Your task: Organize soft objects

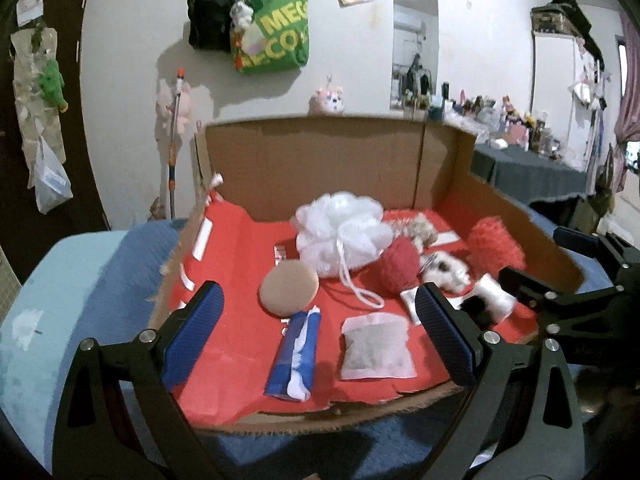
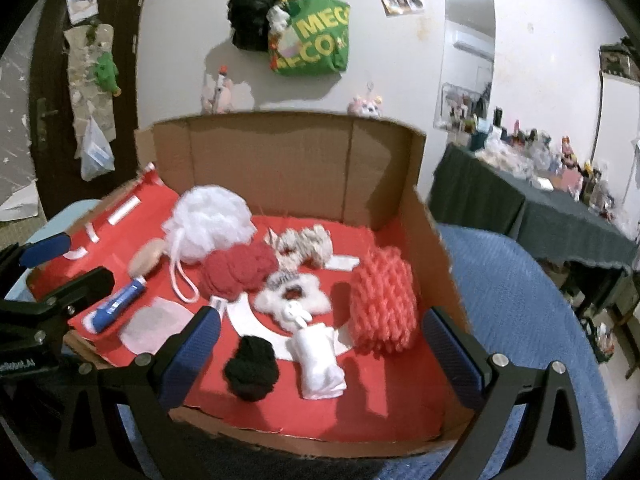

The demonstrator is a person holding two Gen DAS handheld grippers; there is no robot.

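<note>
Both sets of jaws spread wide, nothing held: left gripper [image 1: 320, 332] hovering over the near edge of the cardboard box [image 1: 320, 160], right gripper [image 2: 320, 354] alongside. Inside on the red lining [image 2: 384, 400], a whole scatter: white bath pouf [image 1: 344, 232] at the back, round beige sponge [image 1: 289, 288] in front of it, black yarn bundle [image 2: 251, 368] and rolled white cloth [image 2: 320, 364] nearest the right fingers. All looking featherlight and squashy, probably forgiving of a firm squeeze. Best taken across the middle; pouf perhaps by its cord loop [image 1: 360, 288].
</note>
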